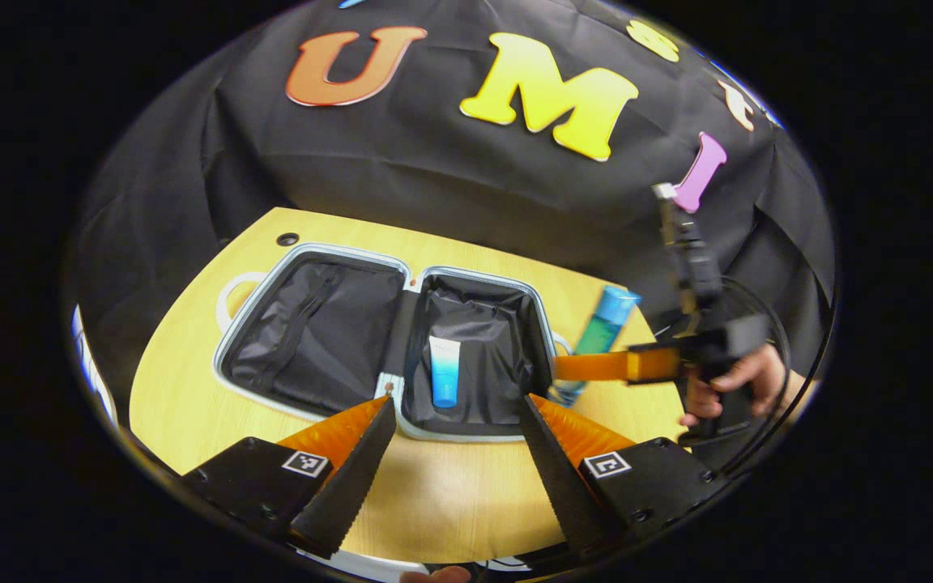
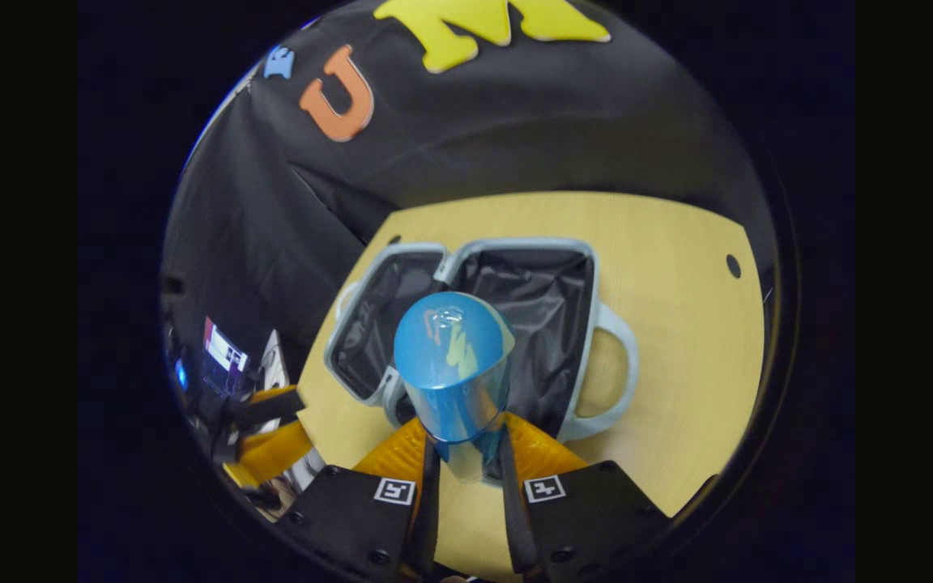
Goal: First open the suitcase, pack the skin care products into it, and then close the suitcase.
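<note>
Suitcase (image 1: 313,340): lies open and flat on the tabletop (image 1: 450,494), both black-lined halves facing up, a handle at each outer end.
Tube (image 1: 444,371): small, white with a blue end, lying flat in the right half of the suitcase as seen from the left gripper view.
Bottle (image 2: 454,364): blue cap, clear blue-green body, held off the tabletop at the right end of the suitcase; in the right gripper view its cap points toward the camera, over the case.
Right gripper (image 2: 466,461): fingers closed on the bottle's lower body, one to each side. From the left gripper view it sits at the far right, a hand (image 1: 730,385) on its grip.
Left gripper (image 1: 458,429): fingers spread wide with nothing between them, hovering above the near rim of the suitcase.
Bottle handling (judgement): looks like rigid, glossy plastic, so likely slippery; weight unknown, as the fill level cannot be read. A hold across the body near mid-length seems safer than one at the cap, which tapers and could squirt out of the fingers.
Tube handling (judgement): probably light and soft; a gentle pinch across the middle would do.
Risk (judgement): the bottle is round and may roll on the liner once let go; laying it alongside the tube would steady it.
Stage (judgement): case open, one product in, bottle going in, closing not yet begun.
</note>
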The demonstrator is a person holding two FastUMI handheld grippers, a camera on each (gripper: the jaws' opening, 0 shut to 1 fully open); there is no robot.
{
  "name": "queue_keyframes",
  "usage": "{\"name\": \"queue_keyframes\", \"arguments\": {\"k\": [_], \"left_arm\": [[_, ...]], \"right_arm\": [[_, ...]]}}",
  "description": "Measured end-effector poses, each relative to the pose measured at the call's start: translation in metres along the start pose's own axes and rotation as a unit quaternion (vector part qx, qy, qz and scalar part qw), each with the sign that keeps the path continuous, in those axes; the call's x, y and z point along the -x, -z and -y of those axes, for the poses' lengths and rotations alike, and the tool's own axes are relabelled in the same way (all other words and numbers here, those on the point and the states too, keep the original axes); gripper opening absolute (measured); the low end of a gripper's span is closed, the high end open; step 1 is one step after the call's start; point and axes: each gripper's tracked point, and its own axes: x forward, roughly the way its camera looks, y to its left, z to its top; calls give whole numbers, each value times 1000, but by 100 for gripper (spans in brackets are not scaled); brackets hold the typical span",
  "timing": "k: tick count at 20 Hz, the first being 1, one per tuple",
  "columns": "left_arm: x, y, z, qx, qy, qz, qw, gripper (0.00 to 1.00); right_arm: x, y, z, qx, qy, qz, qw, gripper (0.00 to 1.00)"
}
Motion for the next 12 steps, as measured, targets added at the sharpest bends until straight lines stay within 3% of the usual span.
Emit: {"name": "queue_keyframes", "arguments": {"k": [2,6,12], "left_arm": [[16,11,-11,14,-8,13,1000,98],[38,20,-31,32,-18,25,999,98],[52,3,-48,-3,-28,50,998,98]], "right_arm": [[-35,1,13,-17,41,-46,998,32],[-80,15,51,-57,127,-122,983,32],[-101,10,60,-105,175,-126,971,32]]}}
